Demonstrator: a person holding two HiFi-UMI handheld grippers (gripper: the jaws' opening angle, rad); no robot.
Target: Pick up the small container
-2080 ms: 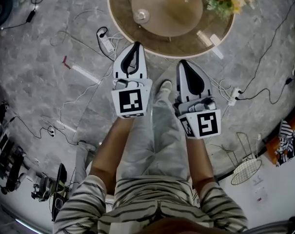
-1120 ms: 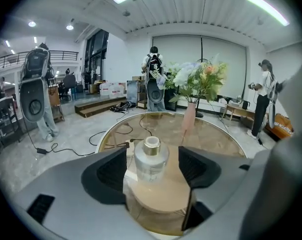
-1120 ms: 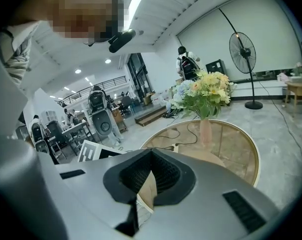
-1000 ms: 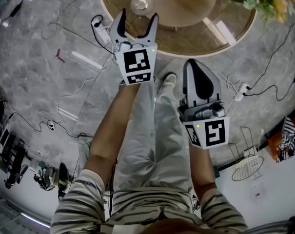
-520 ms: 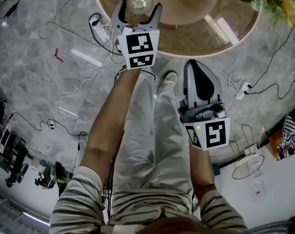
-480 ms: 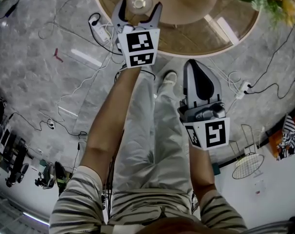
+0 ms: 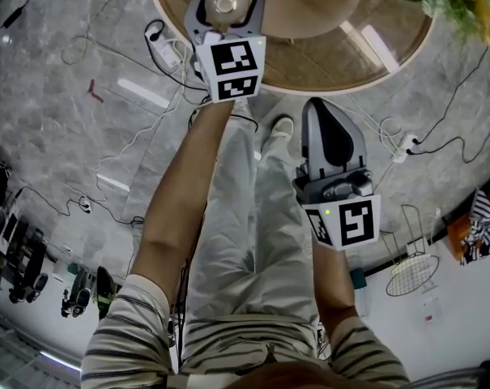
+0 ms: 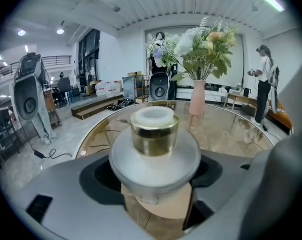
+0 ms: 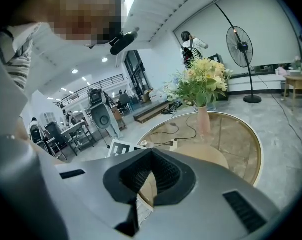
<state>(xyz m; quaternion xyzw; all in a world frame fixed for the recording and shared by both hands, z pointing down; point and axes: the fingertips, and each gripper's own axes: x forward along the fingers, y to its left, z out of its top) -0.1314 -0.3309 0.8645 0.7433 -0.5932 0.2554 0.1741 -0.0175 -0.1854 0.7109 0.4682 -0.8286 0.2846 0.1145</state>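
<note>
Approach done, grasp and lift pending: the left gripper (image 7: pixel 227 0) is straddling the small frosted-white container with the gold collar and white cap (image 8: pixel 154 131).

Working left to right: the left gripper's jaws have just been closing, with the container between them, but they are standing wide and no pad appears to be pressing on it yet. The container is standing upright on the tan round mat (image 7: pixel 309 10) of the glass-topped round table (image 7: pixel 309 75), near the table's left edge. The right gripper (image 7: pixel 319 108) is hanging over the person's legs, jaws together on nothing, taking no part. Judged remaining: finishing the squeeze, then raising the container.
</note>
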